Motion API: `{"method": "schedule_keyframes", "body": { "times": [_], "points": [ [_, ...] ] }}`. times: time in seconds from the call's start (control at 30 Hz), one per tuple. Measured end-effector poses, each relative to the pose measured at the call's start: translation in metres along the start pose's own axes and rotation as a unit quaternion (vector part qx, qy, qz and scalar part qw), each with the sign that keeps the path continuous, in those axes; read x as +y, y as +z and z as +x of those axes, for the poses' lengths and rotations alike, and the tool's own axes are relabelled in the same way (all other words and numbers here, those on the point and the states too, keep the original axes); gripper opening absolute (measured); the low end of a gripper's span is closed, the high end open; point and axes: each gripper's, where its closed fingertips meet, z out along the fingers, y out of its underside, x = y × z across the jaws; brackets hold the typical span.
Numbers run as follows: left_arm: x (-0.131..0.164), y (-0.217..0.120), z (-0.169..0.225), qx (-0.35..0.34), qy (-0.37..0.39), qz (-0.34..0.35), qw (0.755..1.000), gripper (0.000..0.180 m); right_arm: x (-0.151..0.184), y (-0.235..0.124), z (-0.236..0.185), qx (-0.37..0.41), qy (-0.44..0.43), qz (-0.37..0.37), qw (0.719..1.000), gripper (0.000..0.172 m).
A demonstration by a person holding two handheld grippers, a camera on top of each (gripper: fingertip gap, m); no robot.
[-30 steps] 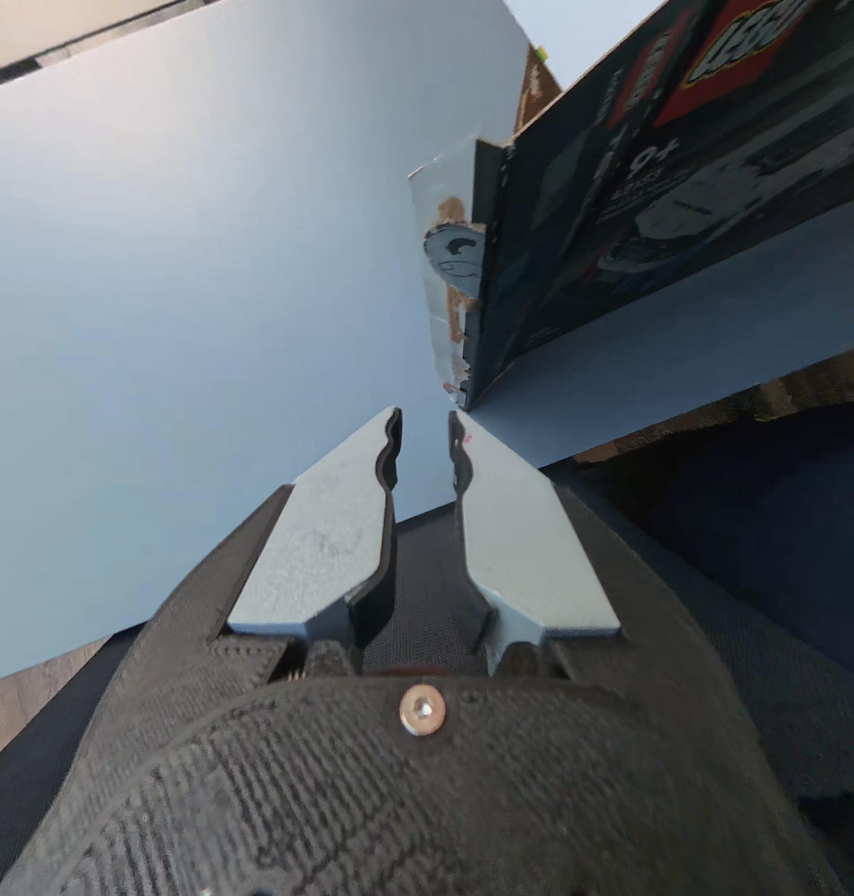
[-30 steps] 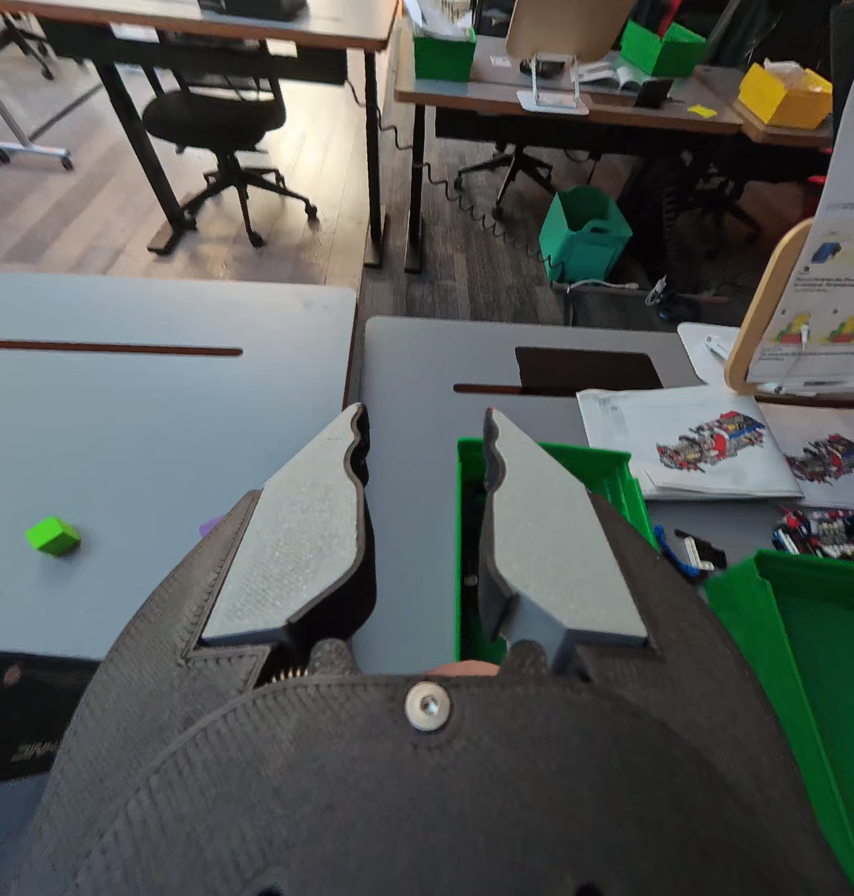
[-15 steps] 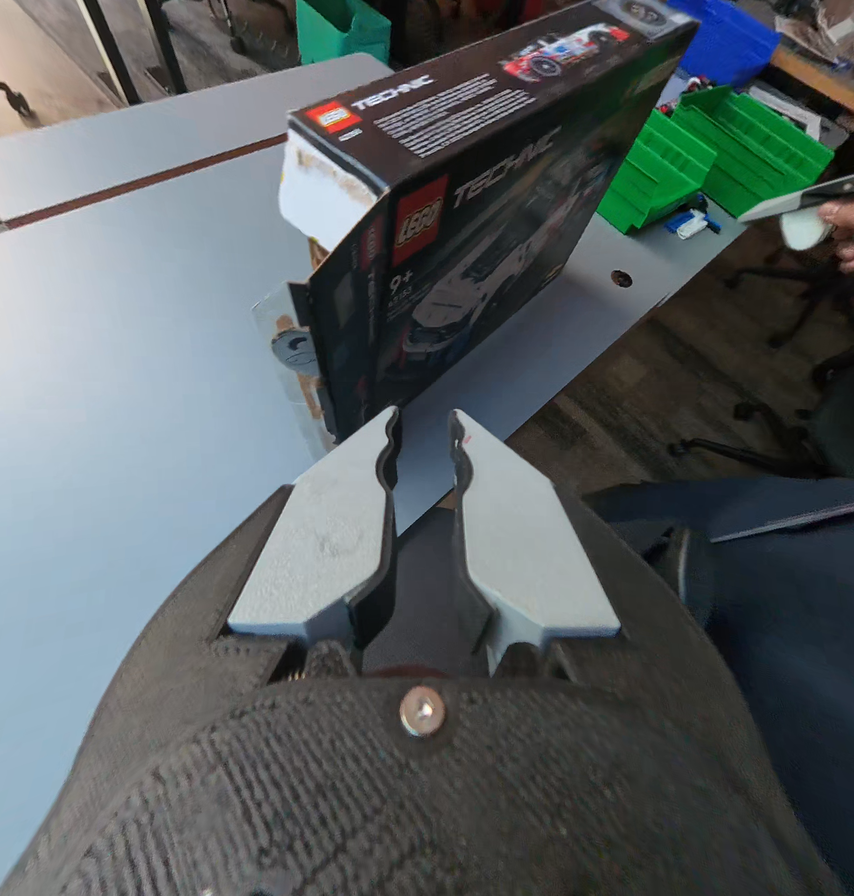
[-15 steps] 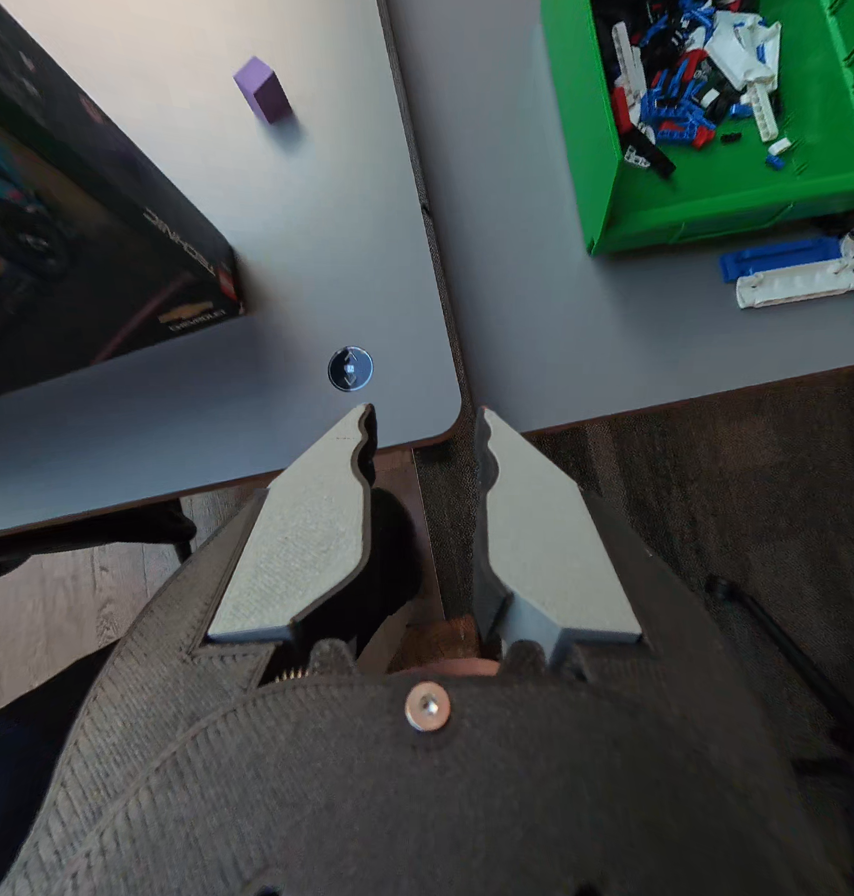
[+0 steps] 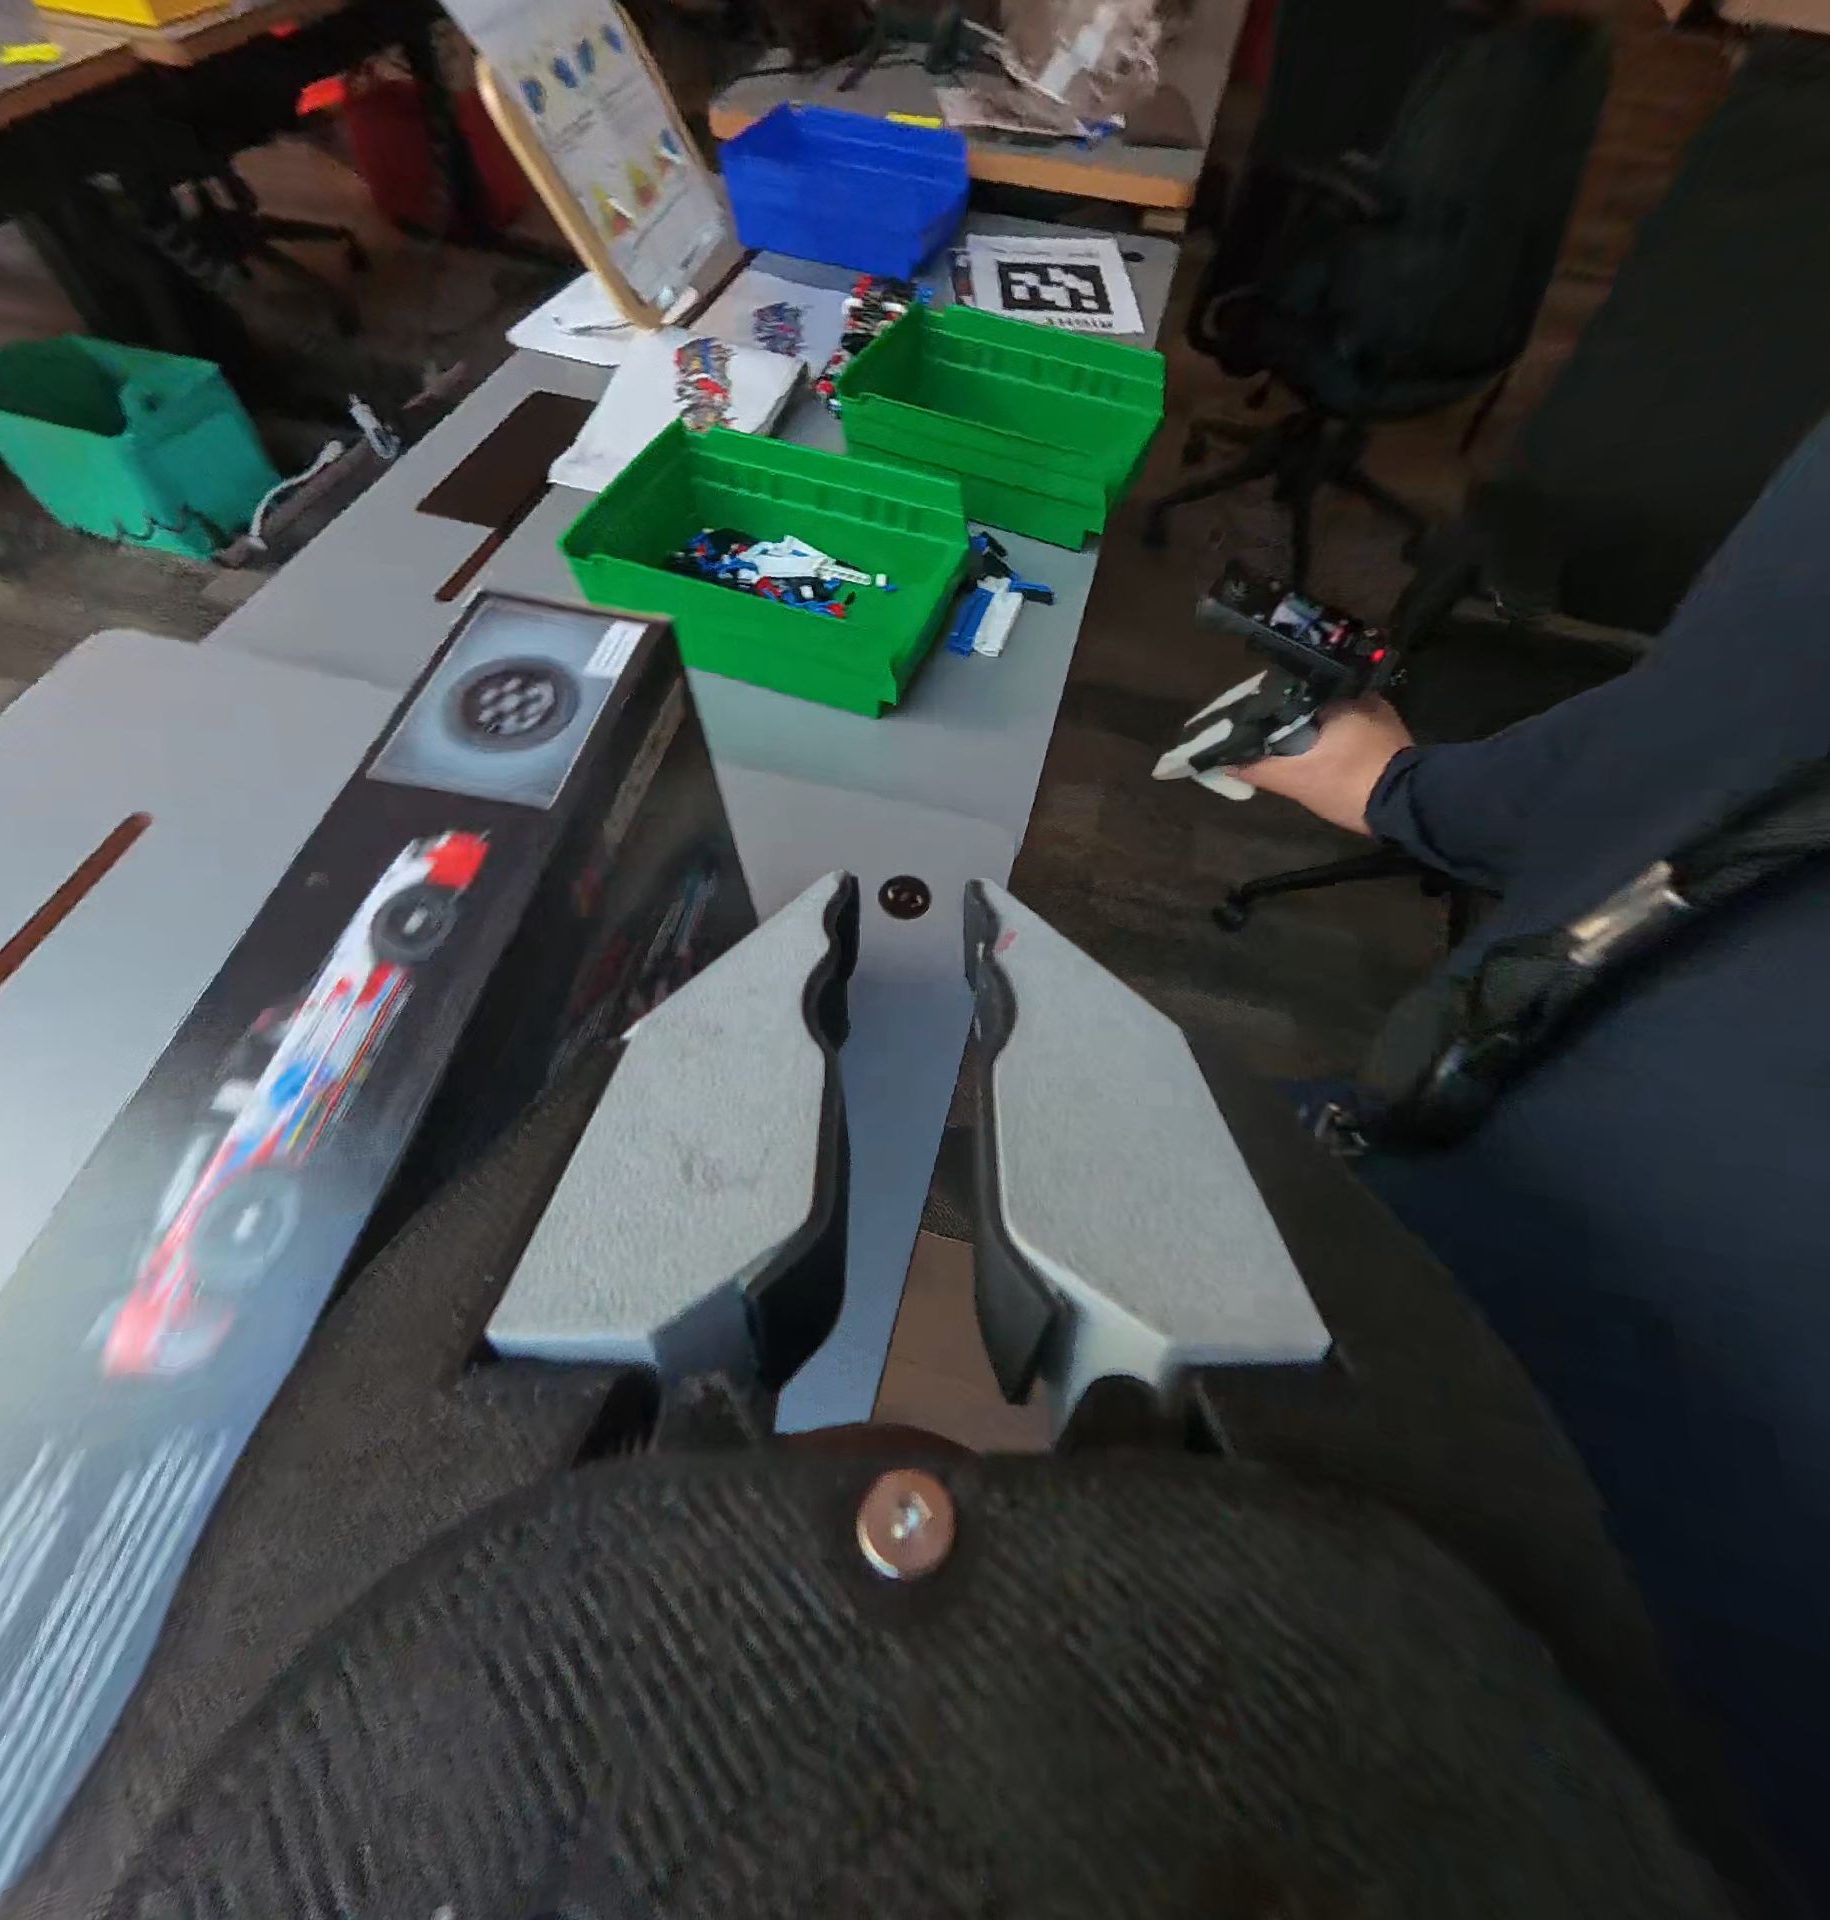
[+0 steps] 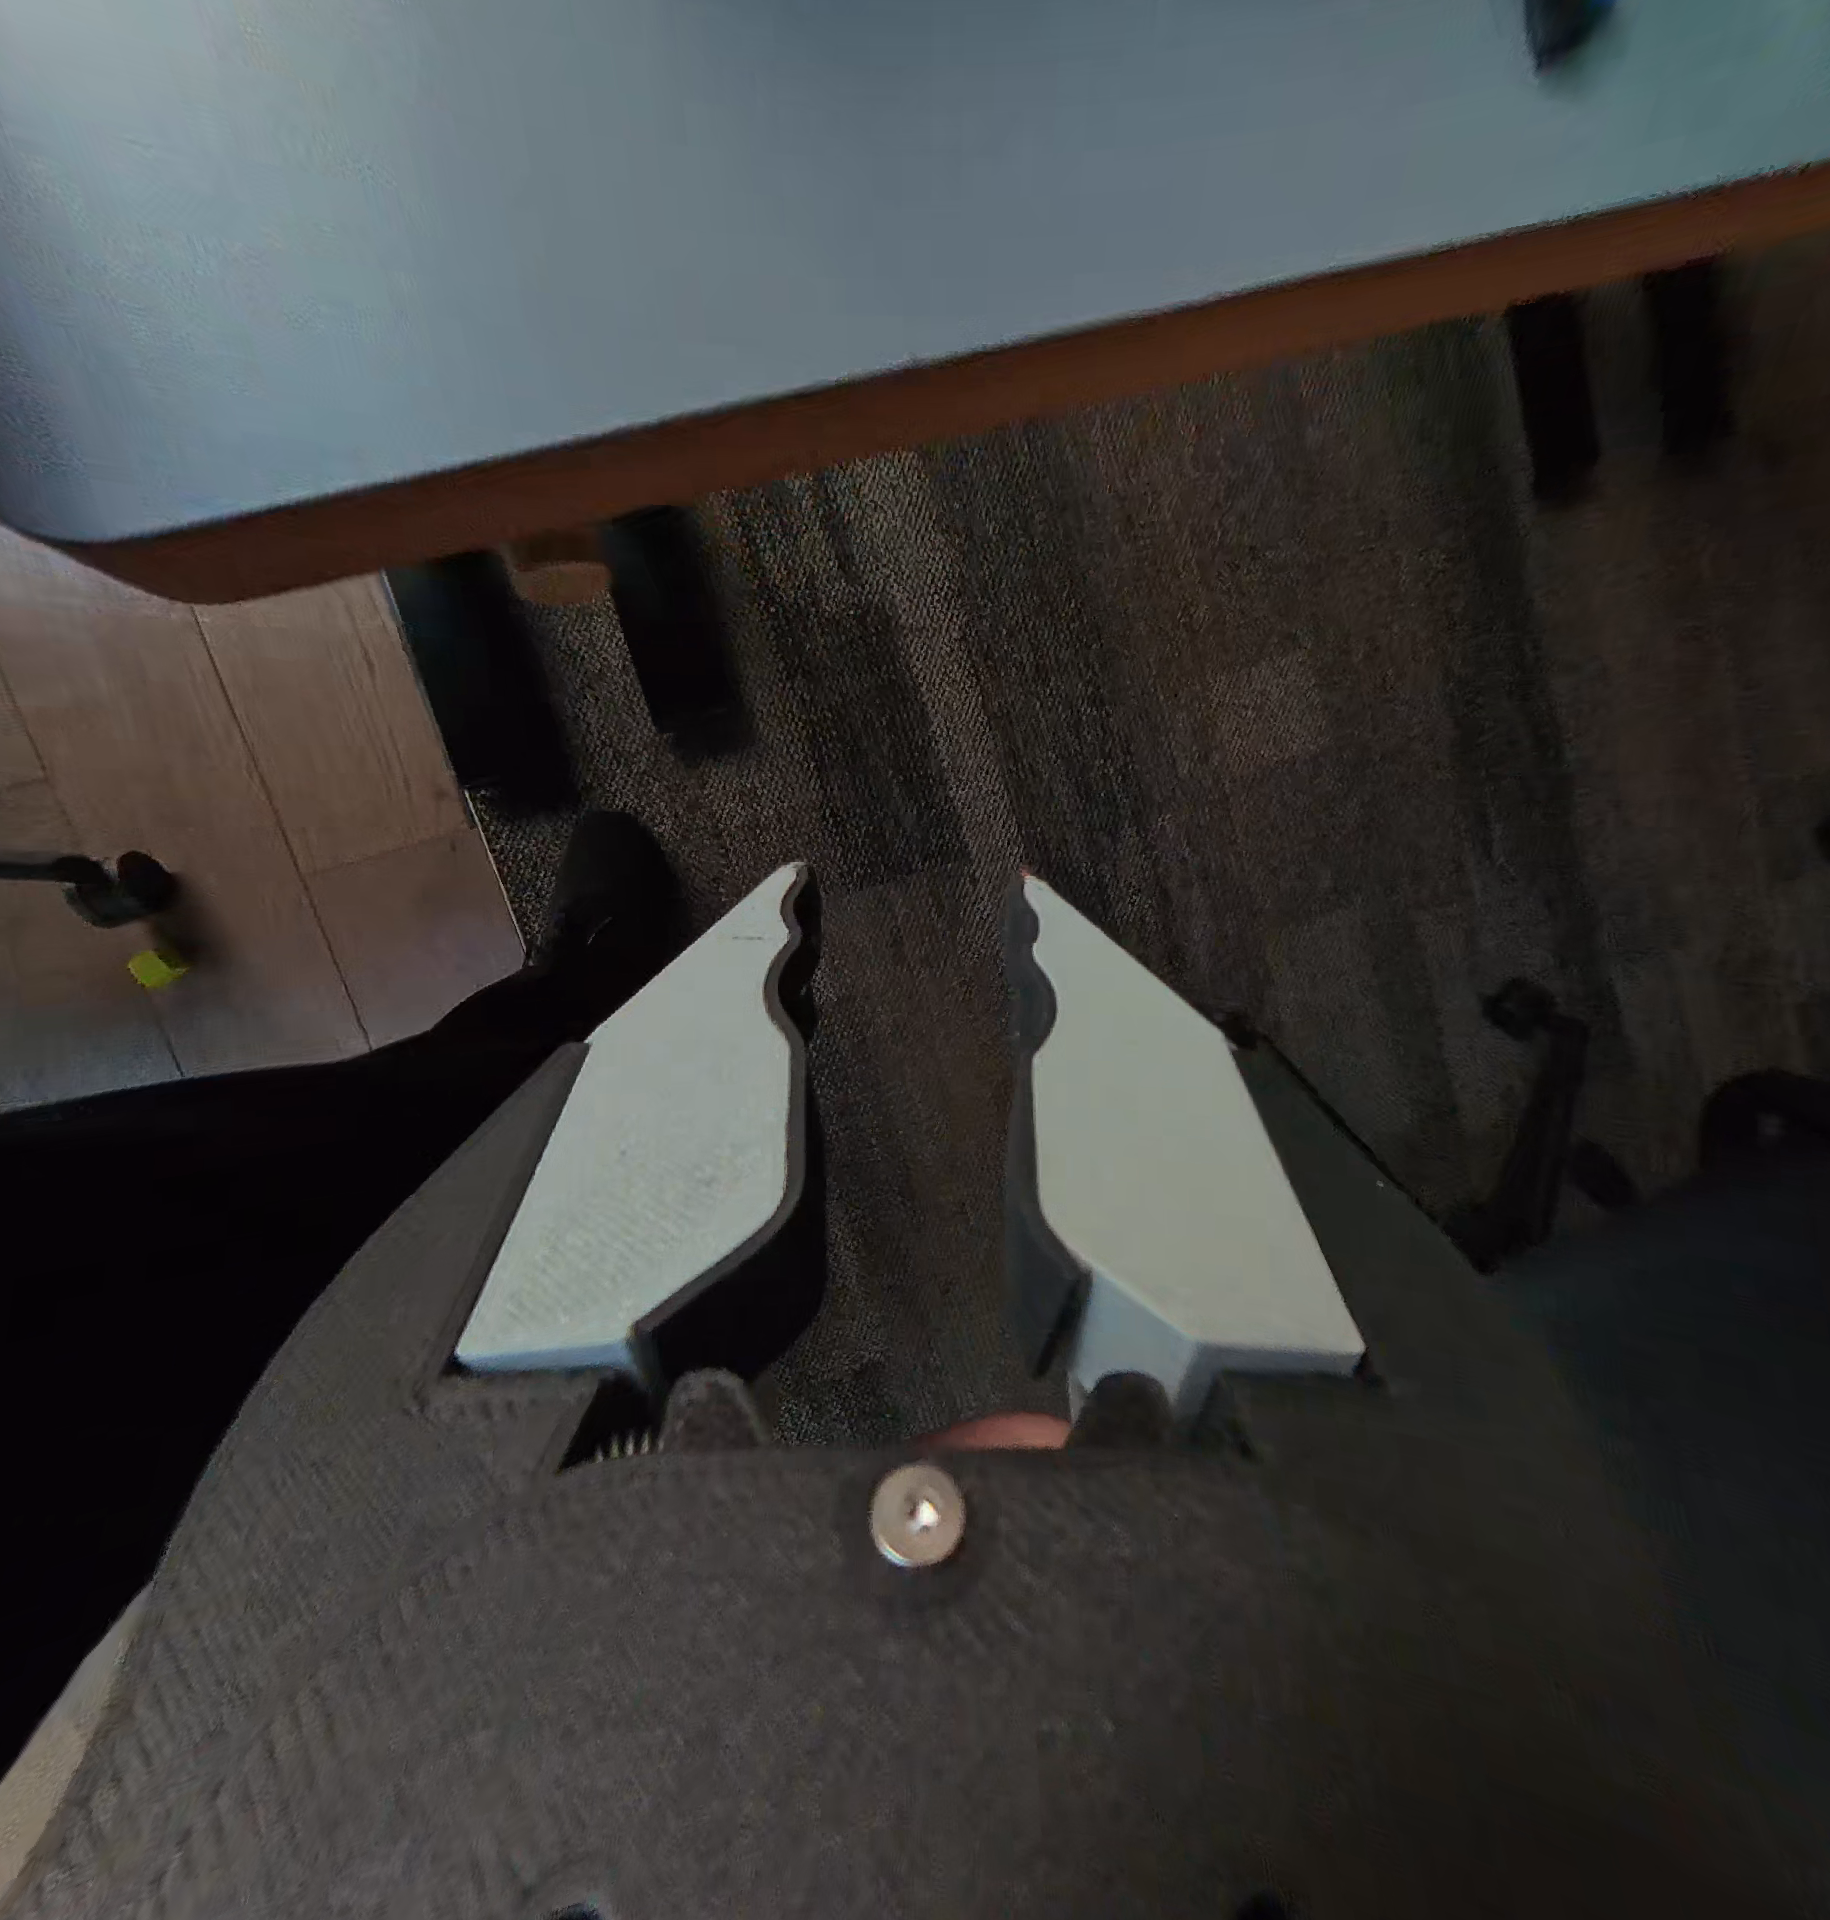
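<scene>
Both grippers empty, fingers apart: left gripper (image 5: 906, 904) now over counter (image 5: 869, 790) beside dark box (image 5: 391, 935); right gripper (image 6: 911, 894) swung down over carpet (image 6: 1254, 727), fingers narrower than 1 s ago.

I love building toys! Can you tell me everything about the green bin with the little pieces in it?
The green bin is an open plastic tray with ribbed inner walls and a thick rim. It sits flat on the grey table, just past the long dark box. Small blue, white, black and red pieces lie heaped inside. A second green bin stands behind it; more loose pieces lie beside it. Neither gripper touches it.
</scene>
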Motion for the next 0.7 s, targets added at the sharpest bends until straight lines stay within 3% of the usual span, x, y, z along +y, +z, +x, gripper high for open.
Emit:
{"method": "schedule_keyframes", "body": {
  "times": [0.17,0.33,0.5,0.7],
  "points": [
    [-0.024,0.117,0.011,0.067,0.012,-0.071,0.995,0.016,0.048,0.055,0.024,-0.037,0.127,-0.060,0.989,0.036],
    [-0.059,0.195,0.014,0.102,0.004,-0.094,0.990,0.014,0.066,0.075,0.044,-0.070,0.204,-0.091,0.972,0.040],
    [-0.068,0.245,0.027,0.143,-0.002,-0.126,0.982,0.013,0.071,0.076,0.070,-0.081,0.226,-0.082,0.967,0.041],
    [-0.074,0.276,0.042,0.174,0.001,-0.137,0.975,0.013,0.096,0.070,0.089,-0.081,0.247,-0.099,0.960,0.041]
  ]
}}
